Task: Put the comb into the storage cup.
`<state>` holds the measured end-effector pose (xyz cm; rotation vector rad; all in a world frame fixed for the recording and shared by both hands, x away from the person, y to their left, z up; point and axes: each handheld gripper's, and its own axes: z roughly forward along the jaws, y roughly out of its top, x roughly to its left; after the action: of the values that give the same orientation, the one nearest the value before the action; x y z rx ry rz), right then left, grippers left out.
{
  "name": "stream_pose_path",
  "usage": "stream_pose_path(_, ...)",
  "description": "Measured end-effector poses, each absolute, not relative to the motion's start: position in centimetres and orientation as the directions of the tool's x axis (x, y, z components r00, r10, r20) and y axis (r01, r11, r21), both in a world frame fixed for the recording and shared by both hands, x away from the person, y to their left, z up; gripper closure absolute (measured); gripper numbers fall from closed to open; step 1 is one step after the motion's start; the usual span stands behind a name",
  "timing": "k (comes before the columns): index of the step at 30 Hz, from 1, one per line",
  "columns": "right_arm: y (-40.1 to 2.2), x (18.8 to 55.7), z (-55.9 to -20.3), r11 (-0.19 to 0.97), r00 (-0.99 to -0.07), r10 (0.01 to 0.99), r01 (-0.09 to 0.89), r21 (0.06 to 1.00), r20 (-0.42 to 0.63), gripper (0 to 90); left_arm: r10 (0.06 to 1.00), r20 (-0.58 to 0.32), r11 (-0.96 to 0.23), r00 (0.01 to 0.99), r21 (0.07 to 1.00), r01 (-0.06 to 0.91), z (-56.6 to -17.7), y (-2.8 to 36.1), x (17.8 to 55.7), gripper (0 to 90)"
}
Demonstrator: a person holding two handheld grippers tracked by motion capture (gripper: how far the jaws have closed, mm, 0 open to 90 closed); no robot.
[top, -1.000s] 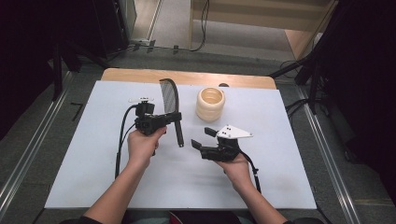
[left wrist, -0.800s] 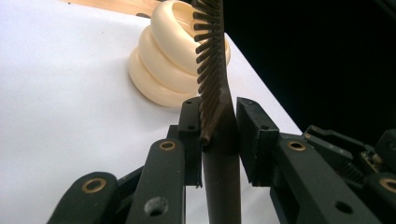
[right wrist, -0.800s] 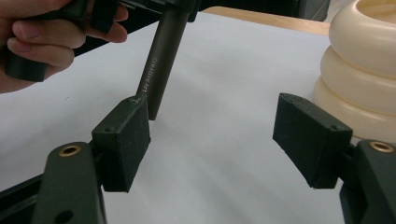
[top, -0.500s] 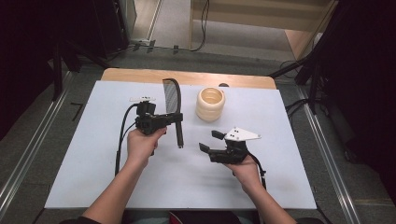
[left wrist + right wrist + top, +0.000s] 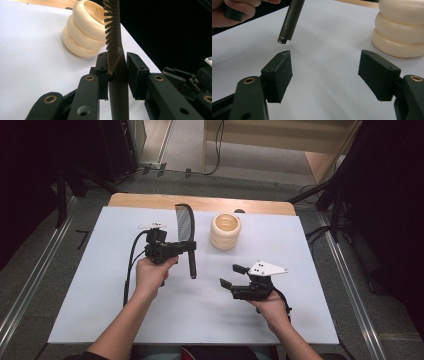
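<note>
A black comb (image 5: 184, 222) with a long dark handle (image 5: 192, 263) hangs just above the white table. My left gripper (image 5: 189, 247) is shut on it where teeth meet handle. In the left gripper view both jaws press the comb (image 5: 113, 37) from either side, teeth pointing up and away. My right gripper (image 5: 231, 276) hovers to the right of the handle's end, open, with nothing between its jaws. The right gripper view shows the handle's tip (image 5: 290, 20) up and to the left of my right gripper (image 5: 325, 67). A cream ribbed holder (image 5: 225, 231) stands behind both.
A white sheet (image 5: 100, 310) covers the table, with a strip of bare wood (image 5: 200, 202) along the far edge. The cream holder (image 5: 399, 27) sits close to the right jaw's far side. Metal rails (image 5: 350, 285) and dark floor flank the table.
My right gripper has drifted right and slightly toward the person, away from the comb's handle, jaws still apart. The left gripper and comb have stayed put.
</note>
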<state>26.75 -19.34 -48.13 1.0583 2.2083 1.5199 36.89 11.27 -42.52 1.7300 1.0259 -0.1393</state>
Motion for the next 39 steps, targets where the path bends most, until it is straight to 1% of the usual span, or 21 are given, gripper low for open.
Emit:
stream_pose_path(23, -23.4, 24.2, -48.2, 0.165, -0.672, 0.713, 0.438, 0.884, 0.201, 24.8, 0.531, -0.545, -0.077, 0.649, 0.732, 0.677, -42.5, 10.9, 37.4, 73.2)
stream_pose_path(27, -24.1, 23.9, -48.3, 0.161, -0.666, 0.72, 0.435, 0.886, 0.196, 24.9, 0.527, -0.524, -0.105, 0.67, 0.742, 0.662, -42.2, 10.6, 37.9, 73.3)
stream_pose_path(39, -25.6, 23.2, -48.4, 0.156, -0.645, 0.738, 0.447, 0.881, 0.196, 24.9, 0.495, -0.518, -0.124, 0.698, 0.753, 0.646, -41.5, 9.5, 38.9, 73.2)
